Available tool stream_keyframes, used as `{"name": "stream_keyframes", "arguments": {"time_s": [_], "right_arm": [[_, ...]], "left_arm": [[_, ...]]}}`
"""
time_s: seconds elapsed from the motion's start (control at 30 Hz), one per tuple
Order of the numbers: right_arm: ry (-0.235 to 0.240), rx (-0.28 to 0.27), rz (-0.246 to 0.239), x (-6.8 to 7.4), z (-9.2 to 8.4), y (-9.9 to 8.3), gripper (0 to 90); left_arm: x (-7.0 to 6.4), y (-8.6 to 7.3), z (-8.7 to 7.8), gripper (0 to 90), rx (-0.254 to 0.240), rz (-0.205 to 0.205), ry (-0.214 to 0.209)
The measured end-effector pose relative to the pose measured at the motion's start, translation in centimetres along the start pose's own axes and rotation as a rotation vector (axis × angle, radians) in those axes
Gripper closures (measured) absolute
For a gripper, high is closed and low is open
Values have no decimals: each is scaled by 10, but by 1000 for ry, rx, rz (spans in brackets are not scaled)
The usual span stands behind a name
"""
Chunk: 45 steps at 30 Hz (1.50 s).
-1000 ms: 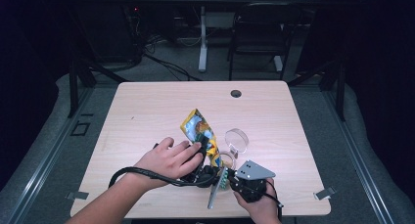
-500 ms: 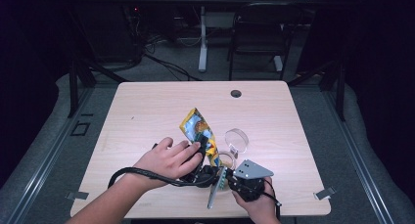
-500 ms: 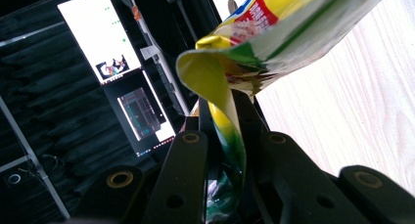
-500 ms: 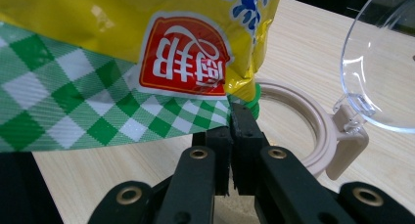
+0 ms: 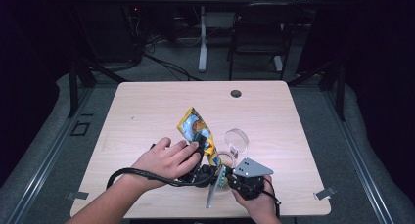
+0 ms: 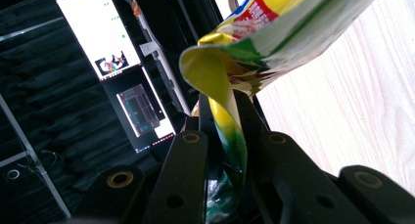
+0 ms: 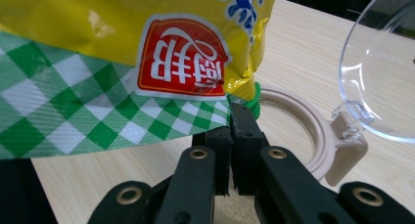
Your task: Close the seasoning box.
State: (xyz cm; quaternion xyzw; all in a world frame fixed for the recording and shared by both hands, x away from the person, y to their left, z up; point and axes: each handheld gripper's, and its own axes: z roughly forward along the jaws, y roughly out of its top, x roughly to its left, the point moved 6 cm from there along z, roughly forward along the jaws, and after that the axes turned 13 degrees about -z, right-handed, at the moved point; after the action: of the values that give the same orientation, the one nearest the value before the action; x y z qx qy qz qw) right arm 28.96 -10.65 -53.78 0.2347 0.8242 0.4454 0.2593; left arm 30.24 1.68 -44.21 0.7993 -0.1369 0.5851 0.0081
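Near table's front edge, left tongs [image 6: 222, 150] and right tongs [image 7: 230, 136] clamped tight on snack pouch [image 5: 197, 131]

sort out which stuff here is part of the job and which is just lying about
In the job:
yellow and green-checked foil snack bag
left gripper
right gripper
beige-rimmed container with its open clear lid

Lying about:
black round grommet in the tabletop

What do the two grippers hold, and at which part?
Both hold the yellow snack bag: left gripper on a folded edge, right gripper on its green-checked corner.
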Motion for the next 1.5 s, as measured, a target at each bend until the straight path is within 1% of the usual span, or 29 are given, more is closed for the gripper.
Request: {"name": "stream_keyframes", "arguments": {"time_s": [0.17, 0.23, 0.27, 0.33, 0.4, 0.43, 0.47, 0.57, 0.63, 0.8, 0.83, 0.9, 0.93, 0.97, 1.0, 1.03, 1.2, 1.23, 1.3, 1.37, 1.4, 1.47, 1.5], "right_arm": [[-7, -2, 11, -3, -2, -1, 880], [-11, -5, 14, -4, -2, -1, 880], [-11, -6, 14, -4, -3, -2, 880], [-9, -2, 11, -3, -4, -2, 881], [-11, -1, 9, -3, -5, -2, 880], [-10, -1, 10, -2, -5, -3, 880], [-10, 1, 9, -2, -6, -3, 880], [-13, 0, 3, -1, -8, -2, 880], [-12, 5, -1, 0, -9, -3, 881], [-10, -3, 2, 1, -9, -3, 880], [-8, -3, 3, 1, -9, -3, 881], [-4, -3, 2, 2, -9, -2, 881], [-4, 1, -1, 2, -9, -2, 881], [-2, 0, 0, 3, -8, -2, 881], [2, 1, -2, 3, -8, -2, 880], [2, -1, -3, 4, -7, -2, 880], [6, -3, -7, 4, -5, 0, 881], [7, -4, -5, 4, -5, 0, 880], [8, 0, -7, 3, -4, 0, 880], [9, -4, -5, 4, -3, 0, 880], [10, -1, -8, 4, -3, 0, 880], [9, -3, -6, 3, -3, 0, 880], [7, -5, -4, 3, -3, 0, 880]], "left_arm": [[0, 1, 0, 865, -3, -6, -5], [1, 2, 0, 865, -2, 6, -2], [1, 2, 0, 865, -5, -2, -3], [0, 3, 1, 865, -11, -7, -8], [1, 4, 1, 865, -18, -1, -5], [2, 5, 1, 865, -21, -3, -5], [2, 5, 1, 865, -21, -6, -14], [2, 6, 1, 865, -30, -14, -12], [2, 6, 1, 865, -30, -14, -21], [3, 6, 0, 865, -34, -14, -18], [2, 6, 0, 865, -32, -14, -25], [2, 6, 0, 865, -32, -13, -21], [2, 5, 0, 865, -30, -13, -26], [3, 5, 0, 865, -32, -7, -15], [3, 5, 0, 865, -29, -7, -22], [2, 5, 1, 865, -31, -10, -15], [2, 2, 0, 865, -25, -16, -13], [1, 1, 0, 865, -22, -26, -19], [1, 0, 0, 865, -18, -21, -17], [-1, -1, 1, 865, -15, -33, -24], [0, -2, 0, 865, -14, -29, -26], [-1, -3, 1, 865, -16, -39, -30], [-2, -3, 1, 865, -17, -53, -38]]}}
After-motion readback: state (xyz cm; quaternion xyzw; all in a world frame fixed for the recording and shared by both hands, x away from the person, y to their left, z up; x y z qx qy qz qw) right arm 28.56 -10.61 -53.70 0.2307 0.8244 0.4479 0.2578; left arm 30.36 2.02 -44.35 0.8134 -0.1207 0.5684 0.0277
